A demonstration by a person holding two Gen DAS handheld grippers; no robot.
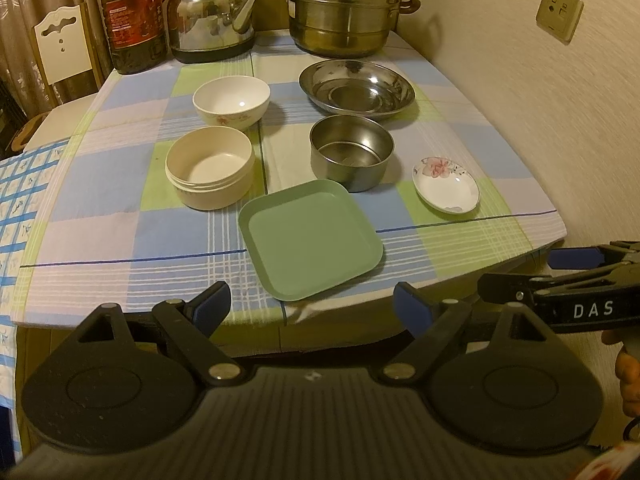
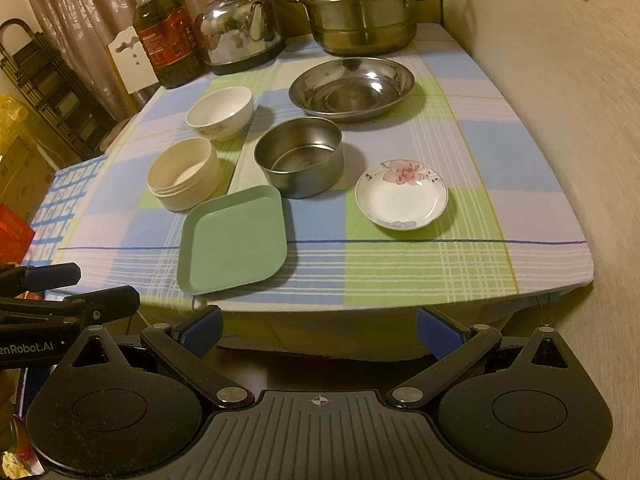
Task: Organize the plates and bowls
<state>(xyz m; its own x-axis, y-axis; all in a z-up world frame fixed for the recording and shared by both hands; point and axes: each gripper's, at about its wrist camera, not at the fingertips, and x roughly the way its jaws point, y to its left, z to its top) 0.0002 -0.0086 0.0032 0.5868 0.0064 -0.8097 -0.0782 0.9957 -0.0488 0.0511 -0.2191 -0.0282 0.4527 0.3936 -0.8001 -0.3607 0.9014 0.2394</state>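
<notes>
Left gripper (image 1: 312, 304) spread wide, blue-padded fingers empty, hovering just short of the near table edge; right gripper (image 2: 318, 330) likewise spread wide and empty, below the same edge. Seen from the left wrist camera, right gripper only partly in frame at the right margin, with part of a hand (image 1: 628, 376) cut off there. Directly ahead of the left gripper, nearest of all, a pale green square plastic plate (image 1: 310, 240) on the checked blue-green tablecloth (image 1: 120, 232). Beyond it, close by, a cream round plastic container (image 1: 210, 172) to the left and a straight-sided steel bowl (image 1: 352, 152) to the right. Farther right, apart, a small white floral saucer (image 1: 446, 184). Behind those, a white ceramic bowl (image 1: 232, 100) and a wide shallow steel dish (image 1: 357, 86). At the back, tops cropped: oil bottle (image 1: 132, 20), steel kettle (image 1: 212, 16), stacked steel steamer pot (image 1: 344, 8).
</notes>
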